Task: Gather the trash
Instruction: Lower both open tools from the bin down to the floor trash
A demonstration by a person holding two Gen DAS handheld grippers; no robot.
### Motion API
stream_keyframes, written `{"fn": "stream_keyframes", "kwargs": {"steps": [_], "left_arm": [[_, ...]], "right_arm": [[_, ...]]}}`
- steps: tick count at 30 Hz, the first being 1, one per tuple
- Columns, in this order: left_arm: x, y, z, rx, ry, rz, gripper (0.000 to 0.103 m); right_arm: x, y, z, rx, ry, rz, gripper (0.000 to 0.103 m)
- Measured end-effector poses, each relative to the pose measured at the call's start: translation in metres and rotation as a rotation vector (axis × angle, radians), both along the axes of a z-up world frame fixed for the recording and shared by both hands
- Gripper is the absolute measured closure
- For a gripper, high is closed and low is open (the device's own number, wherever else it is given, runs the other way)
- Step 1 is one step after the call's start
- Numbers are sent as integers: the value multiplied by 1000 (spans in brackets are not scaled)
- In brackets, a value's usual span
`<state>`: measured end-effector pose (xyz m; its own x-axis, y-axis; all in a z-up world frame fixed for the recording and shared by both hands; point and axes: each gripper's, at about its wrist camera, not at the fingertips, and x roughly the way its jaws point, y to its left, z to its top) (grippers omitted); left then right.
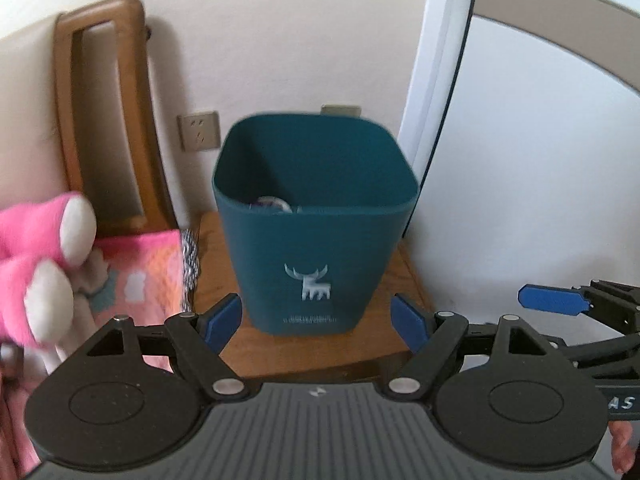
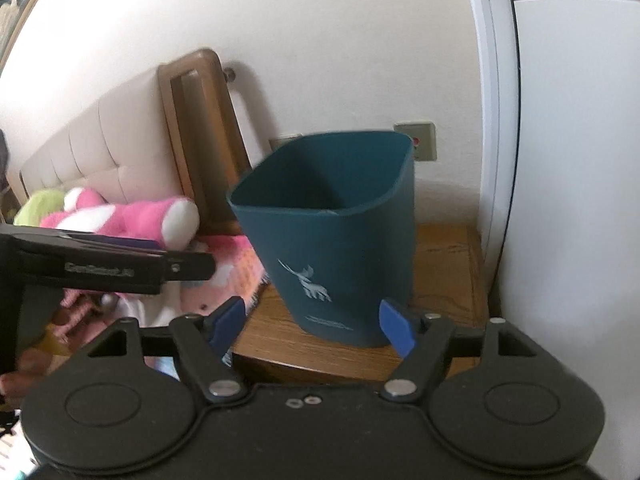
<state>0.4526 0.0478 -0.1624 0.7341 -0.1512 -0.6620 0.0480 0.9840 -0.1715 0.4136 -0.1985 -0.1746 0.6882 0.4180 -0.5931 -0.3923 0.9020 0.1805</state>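
Observation:
A teal waste bin with a white deer logo stands upright on a wooden nightstand. A pale piece of trash shows inside it. My left gripper is open and empty, its blue fingertips either side of the bin's base, short of it. The bin also shows in the right wrist view. My right gripper is open and empty, in front of the bin's base. The left gripper's body shows at the left of that view.
A bed with a pink plush toy and a pink blanket lies left of the nightstand. A wooden headboard post stands behind. A wall socket is behind the bin. A white door frame rises on the right.

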Motion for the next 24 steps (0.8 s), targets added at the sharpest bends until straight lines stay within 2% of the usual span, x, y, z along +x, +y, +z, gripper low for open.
{"fn": "stream_keyframes", "kwargs": {"steps": [5, 9, 13, 20, 24], "left_arm": [[-7, -19, -52, -4, 22, 43, 22], [-3, -29, -110, 0, 77, 19, 21], [5, -35, -179, -3, 135, 6, 21], [20, -54, -321, -20, 247, -13, 21], [36, -72, -398, -10, 274, -27, 21]], "right_arm": [[0, -6, -51, -65, 4, 18, 29], [0, -8, -102, -63, 55, -6, 29], [1, -10, -163, -60, 102, -40, 29], [15, -24, -297, -70, 189, -63, 29], [31, -33, -370, -96, 217, -61, 29]]}}
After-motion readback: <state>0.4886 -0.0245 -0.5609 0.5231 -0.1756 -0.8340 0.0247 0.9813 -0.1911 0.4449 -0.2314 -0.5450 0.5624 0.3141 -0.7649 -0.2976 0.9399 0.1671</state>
